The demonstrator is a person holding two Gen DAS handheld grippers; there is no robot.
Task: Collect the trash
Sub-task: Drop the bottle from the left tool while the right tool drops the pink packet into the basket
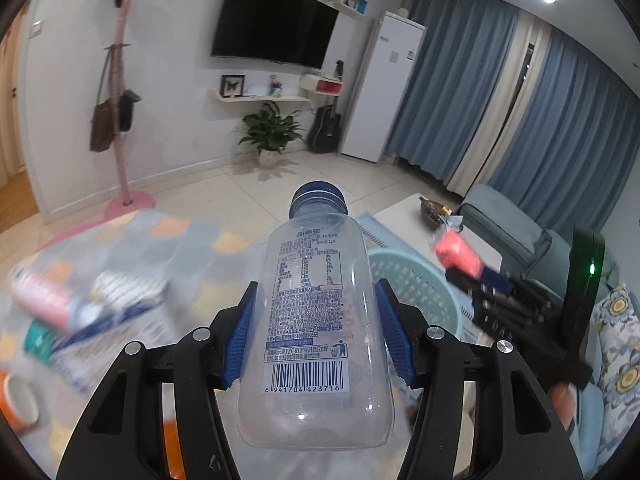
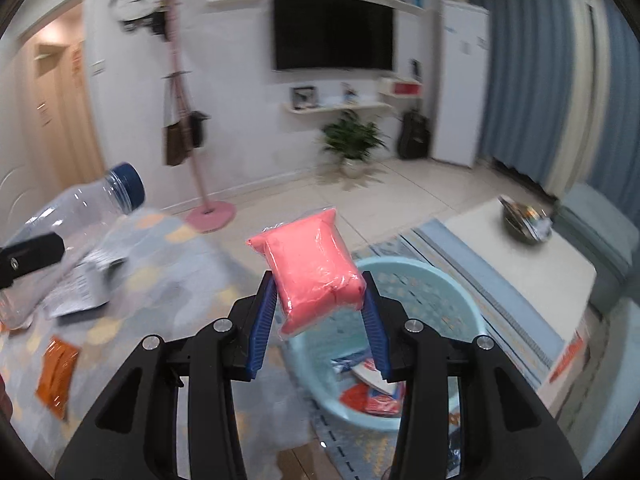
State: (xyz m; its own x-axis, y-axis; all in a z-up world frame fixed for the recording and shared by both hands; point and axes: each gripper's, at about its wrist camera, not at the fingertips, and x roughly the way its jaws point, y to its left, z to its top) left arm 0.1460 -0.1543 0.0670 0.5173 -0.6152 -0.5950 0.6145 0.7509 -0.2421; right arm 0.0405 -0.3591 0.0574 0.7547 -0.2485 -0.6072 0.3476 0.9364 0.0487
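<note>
The left gripper (image 1: 316, 332) is clamped on a clear empty bottle (image 1: 316, 320), blue pads pressed against both its sides and the blue cap pointing away from the gripper. The right gripper (image 2: 320, 316) squeezes a pink packet (image 2: 312, 268) that sticks up past its fingertips. Just beyond and below the right gripper sits a pale blue basket (image 2: 452, 292) with a few wrappers inside. Blurred litter lies on the rug (image 1: 120, 264) left of the left gripper.
</note>
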